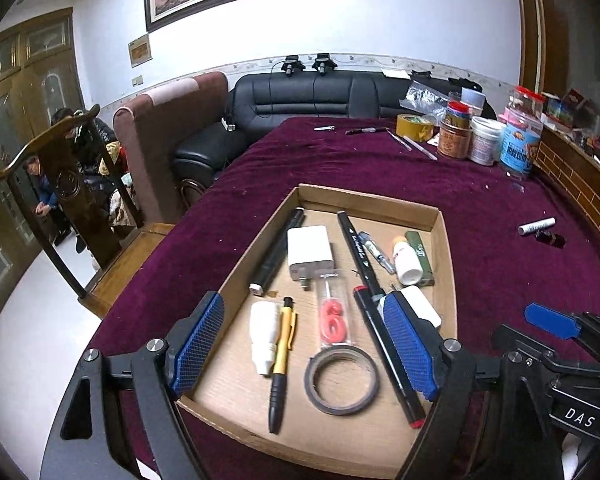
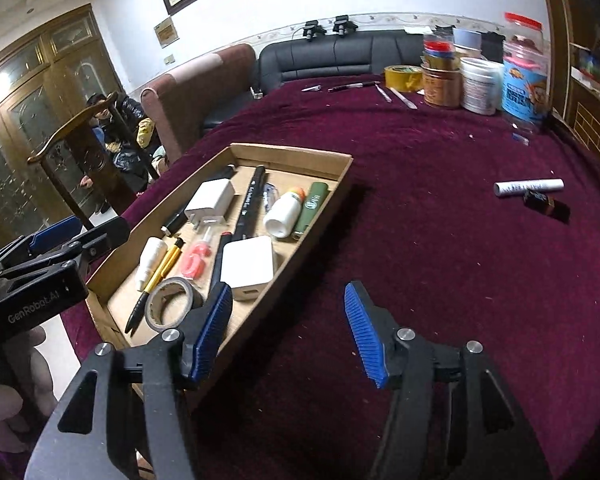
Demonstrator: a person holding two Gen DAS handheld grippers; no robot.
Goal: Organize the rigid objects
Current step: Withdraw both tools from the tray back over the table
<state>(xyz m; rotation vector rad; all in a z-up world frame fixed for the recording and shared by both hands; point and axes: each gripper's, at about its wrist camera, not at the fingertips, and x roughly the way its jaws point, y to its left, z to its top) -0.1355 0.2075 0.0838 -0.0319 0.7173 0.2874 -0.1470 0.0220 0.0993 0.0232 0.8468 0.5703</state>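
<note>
— Grippers first: my left gripper (image 1: 300, 344) hangs wide over the box (image 1: 446, 240), empty; right gripper (image 2: 288, 332) half-wide, empty, at the box's right wall.

— Next item?

— White tube (image 2: 528, 187), well right of the box. I'd approach it crosswise — clear of the dark bottle (image 2: 546, 203) touching it.

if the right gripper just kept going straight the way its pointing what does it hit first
Most likely the bare maroon tablecloth. The right gripper is open and empty, angled down at the cloth just right of the cardboard tray. Its left finger overlaps the tray's near edge in view, so it might clip that; depth is unclear.
</note>
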